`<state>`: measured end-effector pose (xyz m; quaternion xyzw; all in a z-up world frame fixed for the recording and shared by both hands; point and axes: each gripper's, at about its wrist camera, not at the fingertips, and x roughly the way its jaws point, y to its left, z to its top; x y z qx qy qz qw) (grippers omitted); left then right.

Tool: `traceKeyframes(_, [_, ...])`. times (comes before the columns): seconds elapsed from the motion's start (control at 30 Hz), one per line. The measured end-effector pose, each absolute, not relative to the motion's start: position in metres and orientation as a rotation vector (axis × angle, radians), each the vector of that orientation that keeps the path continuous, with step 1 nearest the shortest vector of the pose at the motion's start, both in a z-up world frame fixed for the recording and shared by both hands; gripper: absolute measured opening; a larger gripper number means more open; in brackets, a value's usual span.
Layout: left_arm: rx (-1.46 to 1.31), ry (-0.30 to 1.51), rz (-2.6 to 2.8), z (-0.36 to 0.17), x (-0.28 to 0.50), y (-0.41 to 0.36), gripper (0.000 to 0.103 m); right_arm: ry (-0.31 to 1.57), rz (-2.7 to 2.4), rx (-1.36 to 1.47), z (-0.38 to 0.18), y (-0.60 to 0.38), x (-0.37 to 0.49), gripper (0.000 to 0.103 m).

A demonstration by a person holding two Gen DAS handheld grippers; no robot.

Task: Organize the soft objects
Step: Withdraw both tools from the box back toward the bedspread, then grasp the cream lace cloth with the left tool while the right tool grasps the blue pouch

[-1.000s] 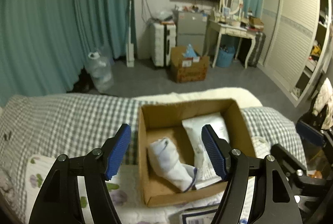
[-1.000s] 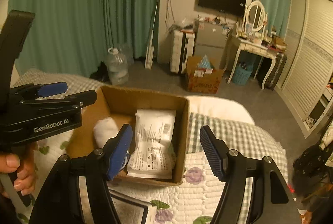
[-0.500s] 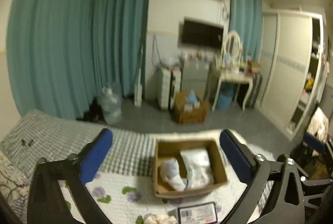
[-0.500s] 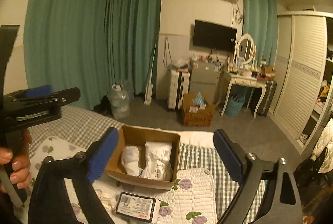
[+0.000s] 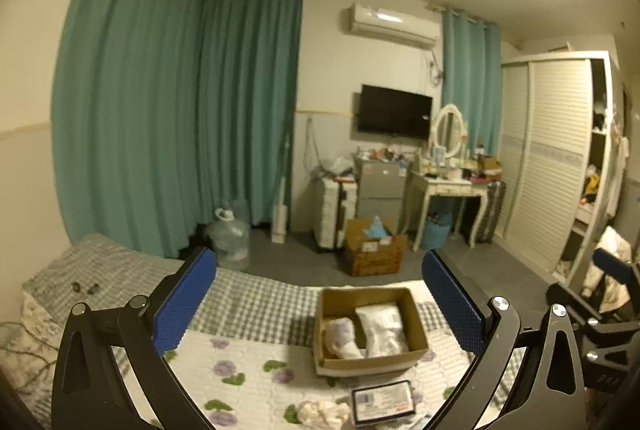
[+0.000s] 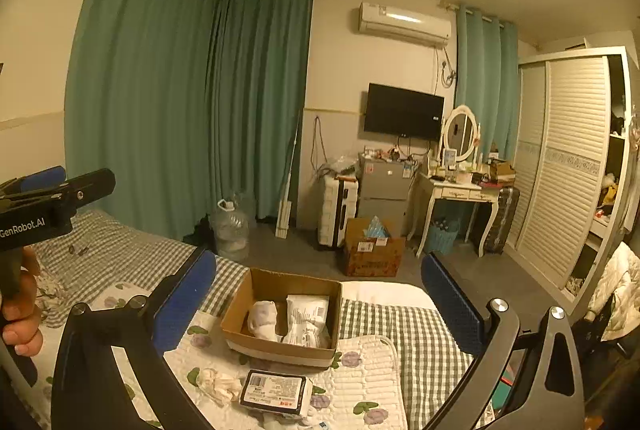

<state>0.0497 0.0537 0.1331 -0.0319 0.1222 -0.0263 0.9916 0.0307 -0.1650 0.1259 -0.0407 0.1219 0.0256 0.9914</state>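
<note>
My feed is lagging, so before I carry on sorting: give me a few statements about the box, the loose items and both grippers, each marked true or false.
1. The cardboard box on the bed holds two white items, a rolled bundle and a flat packet. True.
2. The left gripper is shut on a sock. False: it is open and holds nothing.
3. A crumpled pale cloth lies on the quilt outside the box, beside a black-edged labelled pack. True.
4. The right gripper is open. True.
5. The labelled pack is inside the box. False: it lies on the quilt in front of the box.
</note>
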Motion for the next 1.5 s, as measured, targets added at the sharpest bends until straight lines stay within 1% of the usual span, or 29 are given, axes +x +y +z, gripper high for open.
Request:
traceKeyframes(0.17, [-0.036,0.227,-0.039,0.127,0.034,0.057,0.103,0.239,0.057,-0.089,0.128,-0.165,0.012,0.103])
traceKeyframes(0.37, [-0.018,0.262,-0.042,0.107,0.032,0.054,0.103,0.251,0.079,-0.103,0.121,-0.159,0.001,0.103])
traceKeyframes(0.6, [0.039,0.311,-0.022,0.080,0.040,0.046,0.103,0.307,0.075,-0.136,0.096,-0.154,0.010,0.103])
traceKeyframes(0.9, [0.036,0.372,-0.065,0.042,0.059,0.042,0.103,0.380,0.062,-0.208,0.050,-0.151,0.031,0.103])
traceKeyframes(1.1, [0.038,0.432,-0.058,0.014,0.080,0.039,0.103,0.465,0.049,-0.208,0.014,-0.159,0.052,0.103])
traceKeyframes(1.5, [0.052,0.602,-0.059,-0.073,0.125,0.035,0.103,0.700,0.010,-0.179,-0.085,-0.188,0.090,0.103])
